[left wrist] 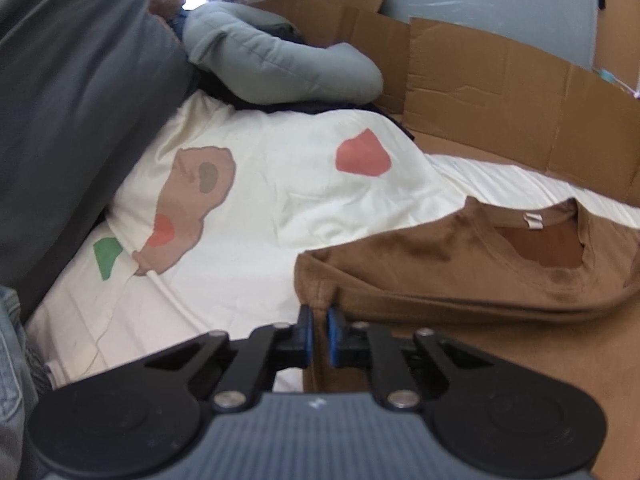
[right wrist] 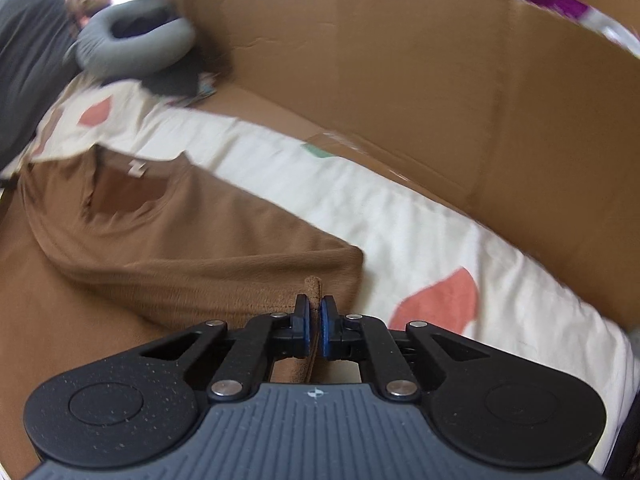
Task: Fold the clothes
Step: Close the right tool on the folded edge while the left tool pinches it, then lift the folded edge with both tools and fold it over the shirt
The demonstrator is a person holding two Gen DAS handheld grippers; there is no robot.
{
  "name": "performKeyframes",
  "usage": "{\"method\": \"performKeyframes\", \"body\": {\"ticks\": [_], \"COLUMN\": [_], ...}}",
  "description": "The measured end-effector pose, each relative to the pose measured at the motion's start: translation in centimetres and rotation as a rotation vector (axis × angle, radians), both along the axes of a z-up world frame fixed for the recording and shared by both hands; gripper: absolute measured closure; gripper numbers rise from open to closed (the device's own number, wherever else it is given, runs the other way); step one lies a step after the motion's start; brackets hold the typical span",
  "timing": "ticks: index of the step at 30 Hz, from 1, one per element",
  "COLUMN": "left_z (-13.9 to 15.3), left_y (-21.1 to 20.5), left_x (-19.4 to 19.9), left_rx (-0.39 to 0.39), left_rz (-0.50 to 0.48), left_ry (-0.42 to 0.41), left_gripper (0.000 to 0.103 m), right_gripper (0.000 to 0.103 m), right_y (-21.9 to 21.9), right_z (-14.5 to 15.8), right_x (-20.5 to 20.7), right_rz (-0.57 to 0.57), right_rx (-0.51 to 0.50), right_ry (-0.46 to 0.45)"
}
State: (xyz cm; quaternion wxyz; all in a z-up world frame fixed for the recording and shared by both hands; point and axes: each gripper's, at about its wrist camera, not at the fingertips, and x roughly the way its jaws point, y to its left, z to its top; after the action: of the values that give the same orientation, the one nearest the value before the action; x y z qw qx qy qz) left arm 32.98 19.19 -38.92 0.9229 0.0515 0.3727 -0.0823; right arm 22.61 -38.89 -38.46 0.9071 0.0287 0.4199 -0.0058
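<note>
You get no readable text in either view. The small white neck tag [left wrist: 534, 221] inside the collar of the brown shirt [left wrist: 460, 268] is blurred; any print on it can't be made out. In your right wrist view the same tag [right wrist: 136, 168] is just as smeared. The small pale mark on each gripper body isn't legible either.

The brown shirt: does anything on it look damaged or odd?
Possibly. The brown shirt shows a jagged edge at its neck opening, which may be a tear or only a fold. Left tool and right tool each pinch its fabric.
</note>
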Motion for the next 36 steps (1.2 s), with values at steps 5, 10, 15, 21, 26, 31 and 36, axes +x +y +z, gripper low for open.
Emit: {"method": "performKeyframes", "body": {"ticks": [5,10,15,21,26,31,36], "left_z": [-0.3,-0.6,-0.5,0.4,2.1,3.4,4.5], "left_y": [0.0,-0.2,-0.3,-0.9,-1.4,-1.3,-1.1], "left_x": [0.4,1.0,1.1,0.1,-0.9,-1.0,-0.8], "left_rx": [-0.015,-0.003,0.003,0.028,0.059,0.056,0.057], "left_rz": [0.012,0.011,0.017,0.014,0.019,0.038,0.041], "left_ry": [0.019,0.039,0.025,-0.013,-0.071,-0.098,-0.116], "left_gripper": [0.093,0.088,0.087,0.095,0.096,0.096,0.096], "right_gripper": [0.099,0.098,0.097,0.098,0.099,0.099,0.099], "right_y": [-0.8,-0.8,-0.6,-0.3,-0.2,-0.1,-0.1], "right_z": [-0.7,-1.2,-1.2,-0.8,0.6,1.9,3.2], "right_x": [0.0,0.4,0.7,0.4,-0.1,-0.5,-0.4], "right_rz": [-0.049,-0.056,-0.059,-0.057,-0.058,-0.066,-0.076], "right_rx": [0.031,0.041,0.037,0.026,-0.001,-0.013,-0.035], "right_ry": [0.008,0.02,0.022,-0.001,-0.036,-0.071,-0.098]}}
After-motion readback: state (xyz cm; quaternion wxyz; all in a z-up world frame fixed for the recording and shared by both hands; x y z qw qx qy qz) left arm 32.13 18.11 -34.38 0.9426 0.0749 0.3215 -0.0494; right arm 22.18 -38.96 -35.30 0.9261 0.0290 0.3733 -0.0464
